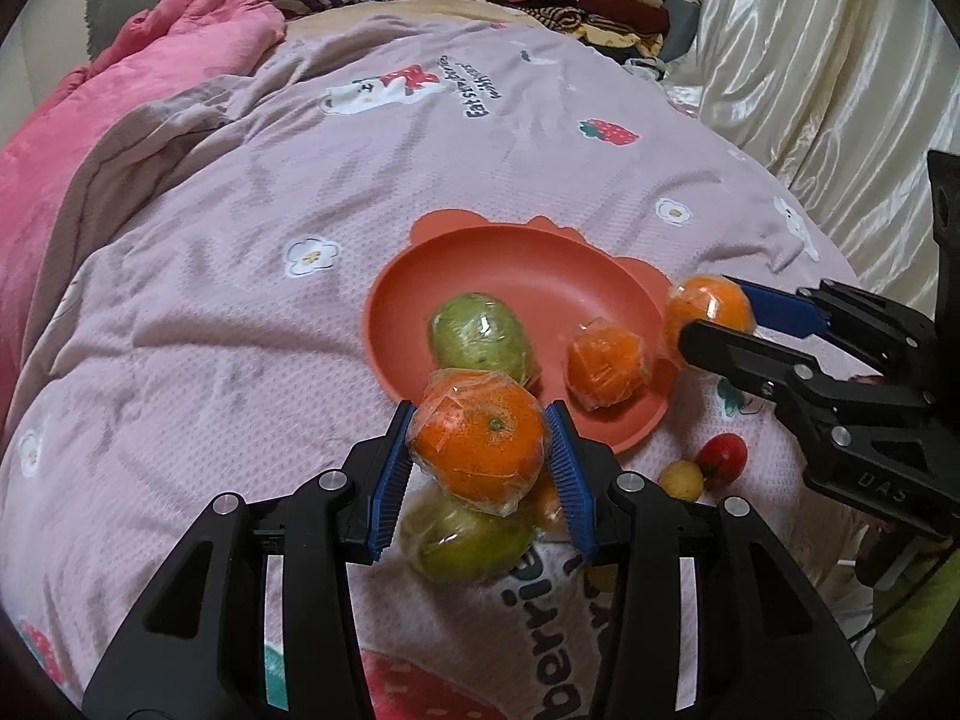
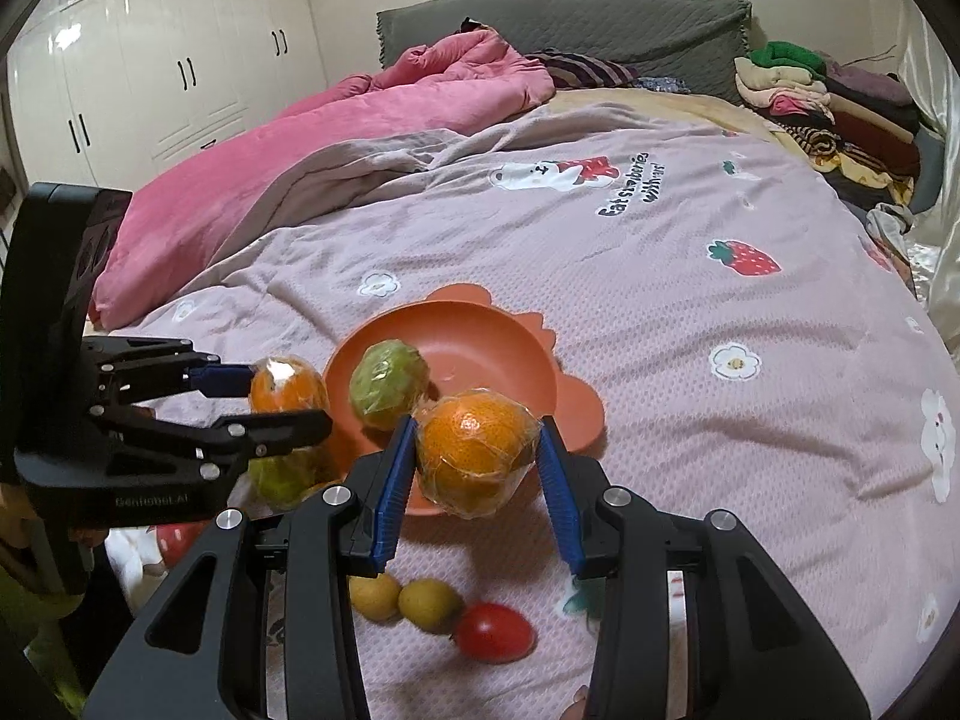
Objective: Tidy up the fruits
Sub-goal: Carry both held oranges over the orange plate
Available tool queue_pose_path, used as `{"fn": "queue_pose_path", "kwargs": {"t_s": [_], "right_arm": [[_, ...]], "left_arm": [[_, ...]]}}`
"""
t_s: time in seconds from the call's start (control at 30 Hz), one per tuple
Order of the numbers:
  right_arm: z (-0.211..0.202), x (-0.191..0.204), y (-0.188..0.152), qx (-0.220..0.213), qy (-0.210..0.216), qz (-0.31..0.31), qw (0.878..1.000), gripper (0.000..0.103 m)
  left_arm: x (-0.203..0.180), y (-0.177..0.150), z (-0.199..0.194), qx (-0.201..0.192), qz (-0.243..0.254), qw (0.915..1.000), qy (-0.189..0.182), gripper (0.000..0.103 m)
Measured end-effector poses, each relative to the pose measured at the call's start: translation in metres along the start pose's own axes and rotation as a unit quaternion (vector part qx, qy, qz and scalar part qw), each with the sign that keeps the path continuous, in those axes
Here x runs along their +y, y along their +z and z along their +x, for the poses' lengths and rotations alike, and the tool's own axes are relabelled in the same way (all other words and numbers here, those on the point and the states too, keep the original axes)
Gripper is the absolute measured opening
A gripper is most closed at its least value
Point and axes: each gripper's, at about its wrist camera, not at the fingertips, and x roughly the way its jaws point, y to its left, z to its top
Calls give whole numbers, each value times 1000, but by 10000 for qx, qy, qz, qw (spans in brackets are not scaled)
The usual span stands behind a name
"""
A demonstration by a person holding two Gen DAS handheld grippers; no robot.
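Each gripper, left (image 1: 483, 456) and right (image 2: 477, 456), holds a wrapped orange over the bed, seemingly bound for the plate (image 1: 510, 252).

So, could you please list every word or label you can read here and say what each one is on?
"Eat strawberries with me!" (last word unsure): bedspread, beside the bear print.
"GenRobot.AI" (small, blurred): body of the left gripper.
"DAS", cut off: body of the right gripper.
"berrie", partly hidden: bedspread near the green fruit.

Two wrapped oranges (image 1: 478, 441) (image 2: 476, 455) held aloft; green fruit (image 1: 480, 331) in orange plate (image 1: 522, 258).
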Motion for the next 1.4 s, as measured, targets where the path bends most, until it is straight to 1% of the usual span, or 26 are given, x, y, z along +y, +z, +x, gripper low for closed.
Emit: {"fn": "queue_pose_path", "kwargs": {"t_s": [0.33,0.53,0.9,1.4], "right_arm": [[18,-12,10,103,29,-56,9999,39],[30,-14,15,197,61,-116,9997,39],[43,-13,21,308,163,-209,9992,39],[60,-10,28,463,195,-338,9982,39]], "left_arm": [[-9,7,15,120,92,9998,-112,36],[-11,10,19,121,129,9997,-140,36],[-8,11,25,169,93,9998,-88,36],[0,13,29,172,42,9998,-58,36]]}}
